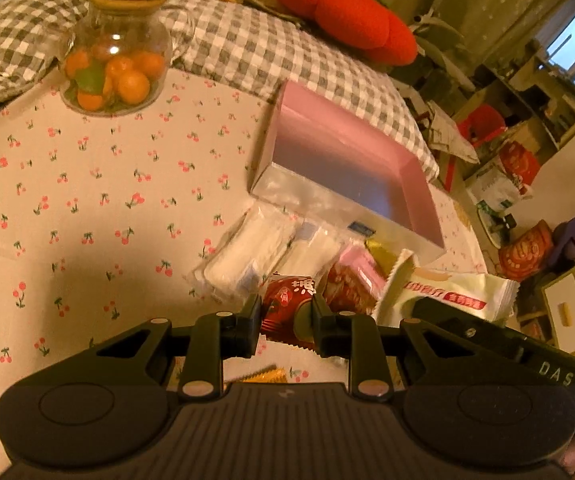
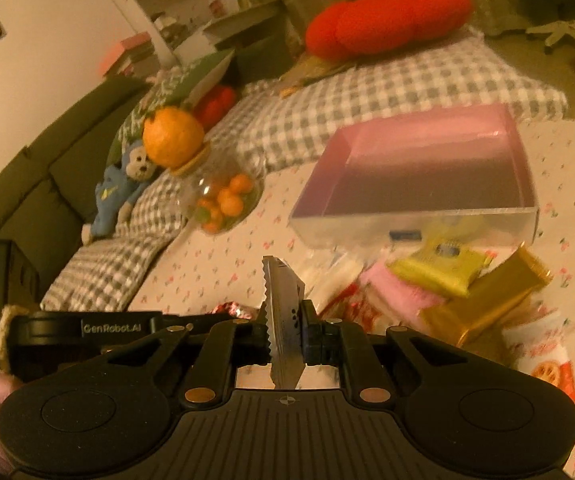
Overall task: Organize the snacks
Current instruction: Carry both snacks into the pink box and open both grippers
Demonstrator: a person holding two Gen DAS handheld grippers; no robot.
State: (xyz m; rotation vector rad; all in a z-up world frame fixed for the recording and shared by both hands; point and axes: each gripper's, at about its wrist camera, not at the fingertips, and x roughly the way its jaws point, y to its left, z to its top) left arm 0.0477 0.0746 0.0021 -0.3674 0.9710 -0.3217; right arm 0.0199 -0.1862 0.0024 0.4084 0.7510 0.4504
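A pink open box point(image 1: 339, 160) with clear walls sits on the cherry-print tablecloth; it also shows in the right wrist view point(image 2: 419, 176). A pile of snack packets lies in front of it. My left gripper point(image 1: 286, 322) is shut on a red snack packet point(image 1: 287, 304) at the near edge of the pile. My right gripper point(image 2: 285, 332) is shut on a silver serrated-edge packet point(image 2: 283, 308), held on edge above the table. White packets point(image 1: 247, 252), a pale green packet point(image 1: 447, 292), yellow point(image 2: 439, 268) and gold point(image 2: 491, 296) packets lie in the pile.
A glass jar of small oranges point(image 1: 115, 60) with an orange on its lid stands at the table's far left, also in the right wrist view point(image 2: 223, 196). A checked cushion point(image 1: 247, 48) and red pillow point(image 1: 343, 12) lie behind the box. Room clutter sits beyond the table's right edge.
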